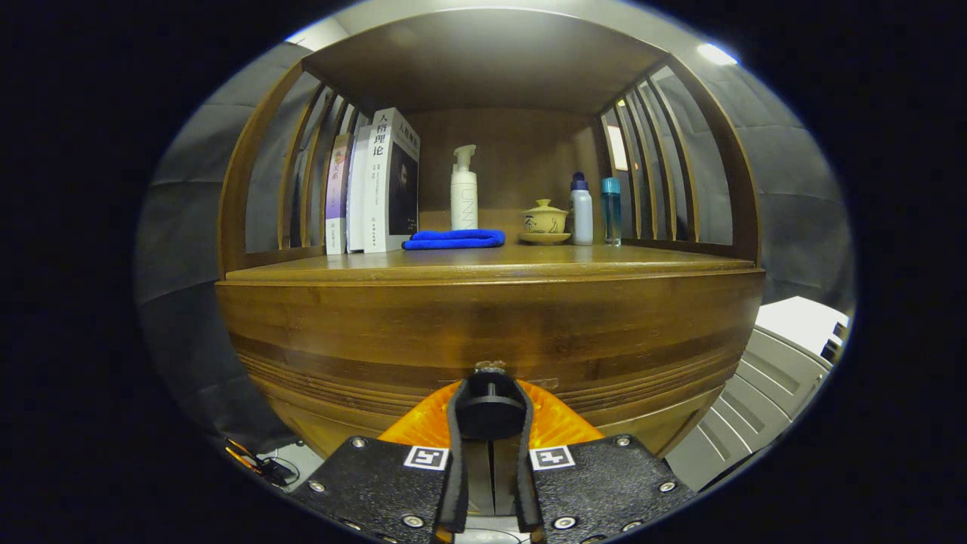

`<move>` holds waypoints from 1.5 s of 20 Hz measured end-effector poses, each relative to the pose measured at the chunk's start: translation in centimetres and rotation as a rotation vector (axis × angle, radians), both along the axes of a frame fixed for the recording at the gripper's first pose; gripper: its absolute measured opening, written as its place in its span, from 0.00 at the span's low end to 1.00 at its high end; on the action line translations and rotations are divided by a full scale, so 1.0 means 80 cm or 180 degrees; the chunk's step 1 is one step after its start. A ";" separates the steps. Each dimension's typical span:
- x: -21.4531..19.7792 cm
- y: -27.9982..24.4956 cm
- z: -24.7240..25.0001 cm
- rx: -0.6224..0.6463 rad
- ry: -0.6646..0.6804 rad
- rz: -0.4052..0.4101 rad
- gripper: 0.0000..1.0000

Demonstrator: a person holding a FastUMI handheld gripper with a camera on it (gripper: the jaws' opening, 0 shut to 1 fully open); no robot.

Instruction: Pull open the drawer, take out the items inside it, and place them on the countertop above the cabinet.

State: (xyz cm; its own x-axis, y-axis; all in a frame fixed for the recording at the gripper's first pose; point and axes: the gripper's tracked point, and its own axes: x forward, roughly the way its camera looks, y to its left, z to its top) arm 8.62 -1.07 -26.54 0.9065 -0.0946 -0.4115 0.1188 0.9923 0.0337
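A wooden cabinet stands straight ahead, its drawer front (483, 332) a broad curved brown panel below the countertop (491, 264). A round dark knob (489, 412) sticks out of the drawer front at its lower middle. My gripper (489, 408) has both fingers pressed against the sides of this knob. The drawer looks closed, flush with the cabinet, and its contents are hidden.
On the countertop, under a slatted wooden shelf frame, stand several books (374, 185), a white pump bottle (464, 193), a folded blue cloth (455, 239), a lidded tea cup on a saucer (545, 221) and two small bottles (595, 210). A white slatted object (763, 400) lies at the right.
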 end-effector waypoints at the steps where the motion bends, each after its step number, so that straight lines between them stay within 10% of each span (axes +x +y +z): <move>1: 0.001 0.000 0.001 0.0017 0.0008 -0.0005 0.25; 30: -0.123 0.018 0.023 0.0132 -0.0010 -0.0034 0.25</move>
State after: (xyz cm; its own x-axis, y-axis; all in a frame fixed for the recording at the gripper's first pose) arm -1.24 0.38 -24.73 0.9068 -0.0873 -0.4124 0.1293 0.9888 0.0750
